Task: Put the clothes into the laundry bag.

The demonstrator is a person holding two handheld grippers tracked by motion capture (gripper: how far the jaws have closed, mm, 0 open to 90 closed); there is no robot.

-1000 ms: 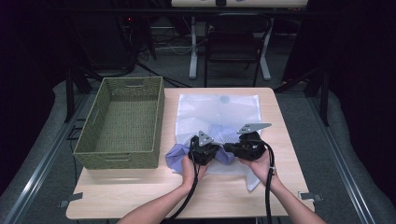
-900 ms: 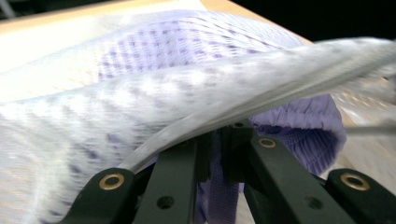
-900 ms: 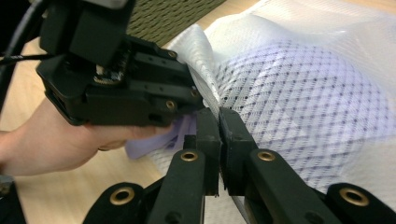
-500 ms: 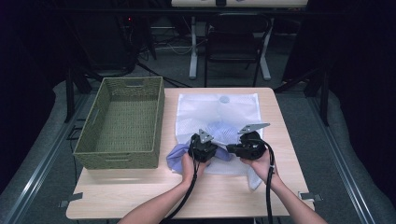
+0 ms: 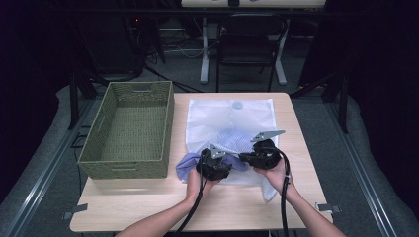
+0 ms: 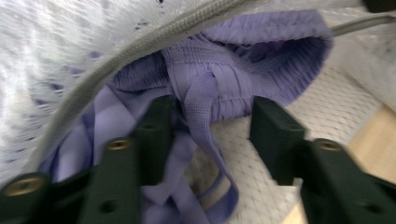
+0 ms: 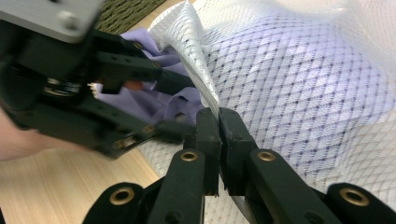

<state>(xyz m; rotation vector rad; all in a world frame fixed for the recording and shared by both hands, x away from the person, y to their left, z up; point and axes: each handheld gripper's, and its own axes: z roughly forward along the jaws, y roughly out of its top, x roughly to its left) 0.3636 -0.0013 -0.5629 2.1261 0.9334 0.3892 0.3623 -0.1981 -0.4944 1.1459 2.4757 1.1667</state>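
From above, my left gripper (image 5: 213,165) and right gripper (image 5: 257,157) work at the near edge of the white mesh laundry bag (image 5: 232,121) on the counter (image 5: 148,207), beside the green woven basket (image 5: 129,128). The lavender garment (image 5: 190,165) lies half inside the bag.

In the left gripper view, my jaws have just been opening and stand spread around the garment's drawstring (image 6: 201,107), no longer pinching it, to leave it inside.

In the right gripper view, my jaws are pressed together on the bag's rim (image 7: 205,93), holding the mouth up.
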